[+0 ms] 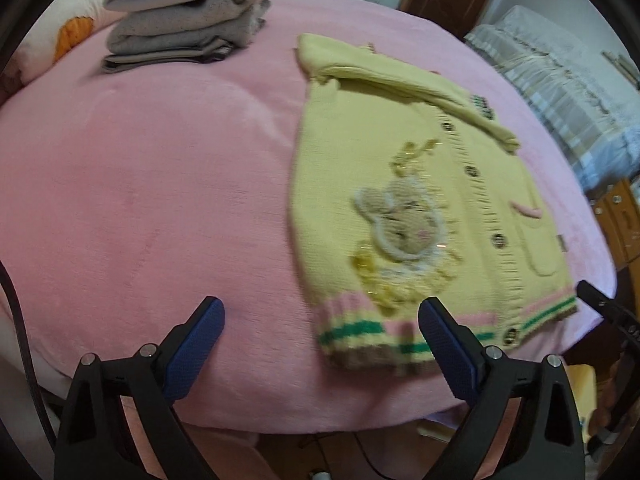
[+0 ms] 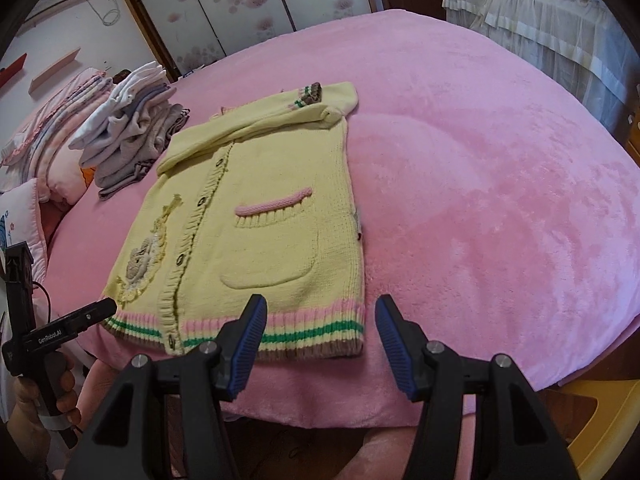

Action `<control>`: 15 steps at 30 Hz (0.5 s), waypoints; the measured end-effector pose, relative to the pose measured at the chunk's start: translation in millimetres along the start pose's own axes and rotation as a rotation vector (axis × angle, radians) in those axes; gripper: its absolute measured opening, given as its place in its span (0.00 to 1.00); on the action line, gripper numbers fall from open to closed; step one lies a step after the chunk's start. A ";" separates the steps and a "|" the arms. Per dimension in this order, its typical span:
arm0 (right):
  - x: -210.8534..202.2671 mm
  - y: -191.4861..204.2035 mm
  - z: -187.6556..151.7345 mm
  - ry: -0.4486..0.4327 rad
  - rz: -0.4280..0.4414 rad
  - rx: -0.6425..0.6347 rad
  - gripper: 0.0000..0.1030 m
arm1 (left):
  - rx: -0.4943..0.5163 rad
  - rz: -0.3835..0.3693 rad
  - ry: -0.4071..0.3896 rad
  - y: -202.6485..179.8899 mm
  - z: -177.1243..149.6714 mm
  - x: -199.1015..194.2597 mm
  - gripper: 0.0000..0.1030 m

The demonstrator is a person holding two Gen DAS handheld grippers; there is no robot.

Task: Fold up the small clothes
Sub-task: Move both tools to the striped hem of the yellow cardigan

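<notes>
A small yellow knitted cardigan [image 1: 380, 152] [image 2: 272, 184] lies flat and buttoned on the pink blanket [image 1: 140, 184] [image 2: 480, 160]. It has a bunny patch, a pink-trimmed pocket and a striped hem, and its sleeves are folded across the chest. My left gripper [image 1: 320, 306] hovers open over the hem's left corner, with only its right finger over the knit. My right gripper [image 2: 320, 302] stands open just above the hem's right corner, nothing between its pads. Each gripper shows in the other's view: the left gripper [image 2: 100, 312], held by a hand [image 2: 60, 400], and the right gripper [image 1: 588, 292].
A stack of folded grey and white clothes [image 1: 180, 12] [image 2: 132, 132] sits at the bed's far left, with pillows [image 2: 60, 120] behind it. Covered furniture [image 2: 540, 20] stands to the right. A yellow stool [image 2: 600, 420] is below the bed's near edge.
</notes>
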State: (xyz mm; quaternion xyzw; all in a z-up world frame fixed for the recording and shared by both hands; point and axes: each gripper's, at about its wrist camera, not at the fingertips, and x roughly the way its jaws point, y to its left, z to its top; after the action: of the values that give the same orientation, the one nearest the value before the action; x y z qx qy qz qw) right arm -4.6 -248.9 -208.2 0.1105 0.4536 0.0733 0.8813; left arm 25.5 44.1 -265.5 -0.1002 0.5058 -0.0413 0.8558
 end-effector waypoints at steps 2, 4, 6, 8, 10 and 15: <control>4.6 0.5 0.7 0.008 -0.002 -0.007 0.55 | -0.006 0.039 -0.002 7.2 -0.2 1.1 0.94; 8.9 0.9 -0.1 0.021 -0.009 -0.019 0.55 | -0.020 0.074 0.004 17.8 -2.8 2.0 0.94; 13.7 1.7 -2.3 0.037 -0.018 -0.031 0.55 | -0.042 0.083 0.009 28.2 -6.9 2.5 0.94; 17.5 1.1 -5.4 0.054 -0.019 -0.037 0.55 | -0.060 0.094 0.018 38.1 -11.1 2.8 0.94; 19.6 1.1 -8.5 0.065 -0.012 -0.037 0.55 | -0.075 0.085 0.019 42.8 -13.7 0.7 0.94; 21.2 2.2 -12.1 0.077 -0.010 -0.053 0.55 | -0.059 0.032 0.020 36.0 -14.7 -5.4 0.93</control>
State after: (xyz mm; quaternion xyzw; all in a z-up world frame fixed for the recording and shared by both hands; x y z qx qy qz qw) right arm -2.3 -240.4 -231.0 0.0821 0.4857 0.0851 0.8661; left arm 9.0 78.3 -275.4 -0.1169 0.5167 -0.0137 0.8480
